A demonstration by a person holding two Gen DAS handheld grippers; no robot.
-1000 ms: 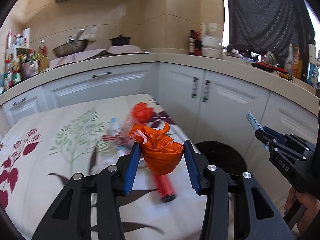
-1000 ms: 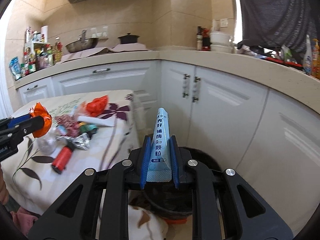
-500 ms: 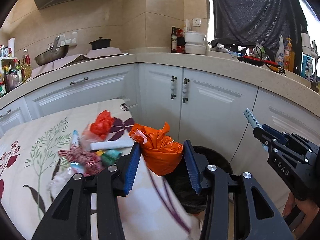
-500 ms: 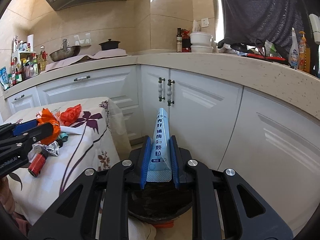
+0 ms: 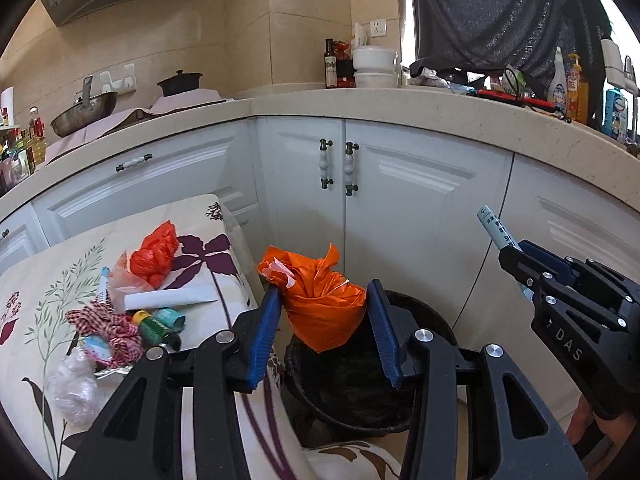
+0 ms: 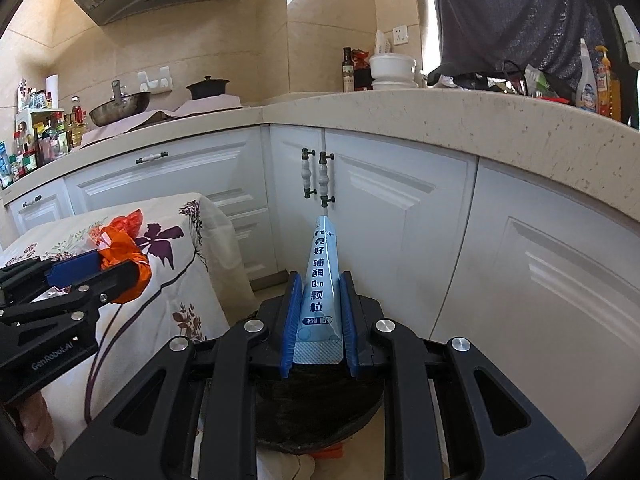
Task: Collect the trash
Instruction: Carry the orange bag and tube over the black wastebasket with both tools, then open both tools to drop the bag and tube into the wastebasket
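Observation:
My left gripper (image 5: 324, 304) is shut on a crumpled orange plastic bag (image 5: 322, 304) and holds it over the black trash bin (image 5: 352, 392) on the floor. My right gripper (image 6: 319, 296) is shut on a light blue sachet (image 6: 322, 280) with printed characters, held just above the bin (image 6: 316, 412). The right gripper also shows in the left wrist view (image 5: 520, 260) at the right, the left gripper in the right wrist view (image 6: 96, 268) at the left. More trash lies on the floral-cloth table (image 5: 52, 280): a red bag (image 5: 156, 252), a white tube (image 5: 168, 300), a checked cloth (image 5: 108, 324).
White cabinet doors (image 5: 400, 208) stand close behind the bin under a beige counter (image 5: 440, 112). The table edge (image 6: 192, 280) hangs next to the bin on the left. Bottles and pots line the counter.
Both grippers have swung right from the table toward the cabinets. The orange bag has gone from above the table to above the bin. The sachet stays held over the bin.

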